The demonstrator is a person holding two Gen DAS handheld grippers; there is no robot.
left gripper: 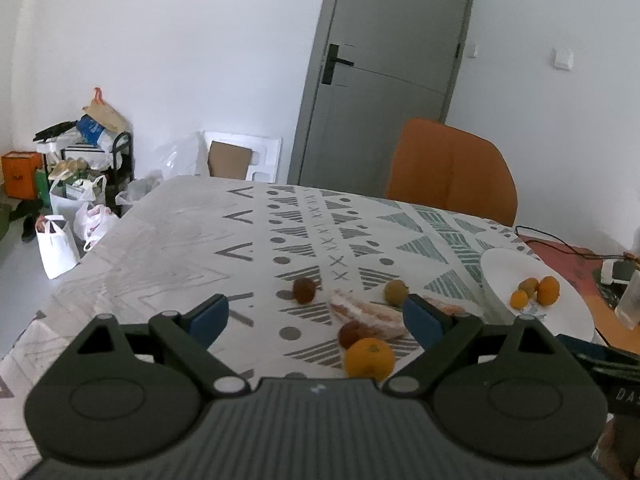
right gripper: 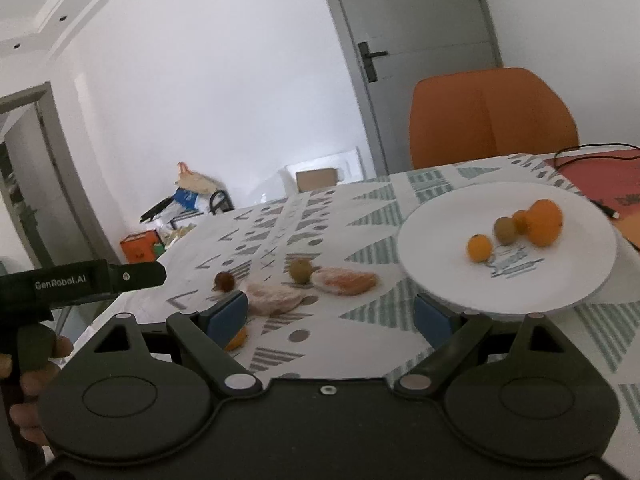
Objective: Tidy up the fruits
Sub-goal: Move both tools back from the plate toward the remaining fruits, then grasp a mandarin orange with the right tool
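Note:
In the left wrist view my left gripper (left gripper: pixel 316 318) stands open above the patterned tablecloth (left gripper: pixel 180 248). A large orange (left gripper: pixel 370 358) lies on the cloth low between its fingers, untouched by the pads, with a brown fruit (left gripper: pixel 350 334) against it. Further out lie another brown fruit (left gripper: pixel 304 290) and a green fruit (left gripper: pixel 396 292). In the right wrist view my right gripper (right gripper: pixel 330 316) is open with nothing in it, close before the white plate (right gripper: pixel 440 248). The plate holds a big orange (right gripper: pixel 544 222), a small orange (right gripper: pixel 479 248) and a kiwi (right gripper: pixel 505 230).
Crumpled clear wrappers (right gripper: pixel 274 298) lie among the loose fruit. An orange chair (left gripper: pixel 452 168) stands at the table's far side before a grey door (left gripper: pixel 384 72). A black cable (left gripper: pixel 560 246) runs at the right. Bags and boxes (left gripper: pixel 76 184) clutter the floor at the left.

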